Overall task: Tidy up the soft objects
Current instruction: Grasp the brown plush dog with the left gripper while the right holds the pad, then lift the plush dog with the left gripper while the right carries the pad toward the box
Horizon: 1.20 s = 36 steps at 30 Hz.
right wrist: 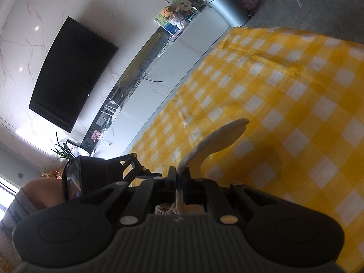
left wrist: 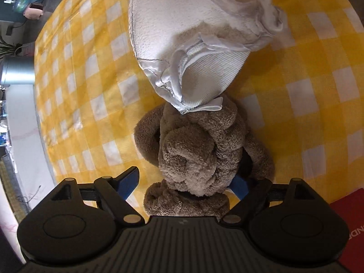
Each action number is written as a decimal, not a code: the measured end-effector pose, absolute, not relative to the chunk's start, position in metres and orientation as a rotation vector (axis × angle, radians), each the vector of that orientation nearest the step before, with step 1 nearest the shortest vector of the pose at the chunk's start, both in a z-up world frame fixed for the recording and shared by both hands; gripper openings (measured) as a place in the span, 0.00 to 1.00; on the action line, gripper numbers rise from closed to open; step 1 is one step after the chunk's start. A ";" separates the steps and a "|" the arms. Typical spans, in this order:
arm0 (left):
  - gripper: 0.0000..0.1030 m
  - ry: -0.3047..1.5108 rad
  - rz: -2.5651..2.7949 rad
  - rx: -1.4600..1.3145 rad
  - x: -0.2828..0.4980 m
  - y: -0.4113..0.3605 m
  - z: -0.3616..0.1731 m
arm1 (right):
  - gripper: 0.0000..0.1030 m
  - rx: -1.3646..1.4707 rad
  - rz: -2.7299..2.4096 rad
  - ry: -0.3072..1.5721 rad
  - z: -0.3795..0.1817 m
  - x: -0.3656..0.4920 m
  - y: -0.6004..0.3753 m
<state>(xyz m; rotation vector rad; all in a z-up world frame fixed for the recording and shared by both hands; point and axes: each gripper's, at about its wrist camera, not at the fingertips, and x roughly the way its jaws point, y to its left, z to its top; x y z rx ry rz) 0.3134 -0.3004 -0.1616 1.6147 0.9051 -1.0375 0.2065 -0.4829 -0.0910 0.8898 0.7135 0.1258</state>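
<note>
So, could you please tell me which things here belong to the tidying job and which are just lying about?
Job:
- brown plush toy, between the open left claw
- white slipper
- cream fabric piece, pinched in the right claw

Lying about:
- television
- metal bin
- red item

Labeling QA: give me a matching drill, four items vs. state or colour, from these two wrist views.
Items:
1. left hand-held gripper
2. right hand-held gripper
3. plush toy
4. tablecloth

States:
A. yellow and white checks
B. brown, between open blue pads
C. shut on cream fabric
D. open around the toy

Pairs: 1-D, 2-C, 3-B, 4-A
</note>
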 end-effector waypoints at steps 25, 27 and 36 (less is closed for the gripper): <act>0.54 0.760 -0.778 0.864 0.294 -0.219 -0.103 | 0.02 0.929 0.129 0.665 -0.089 0.197 -0.497; 0.54 0.724 -0.747 0.769 0.286 -0.212 -0.081 | 0.02 0.918 0.141 0.657 -0.085 0.196 -0.496; 0.54 0.623 -0.728 0.482 0.229 -0.160 -0.007 | 0.02 0.811 0.128 0.676 -0.073 0.192 -0.479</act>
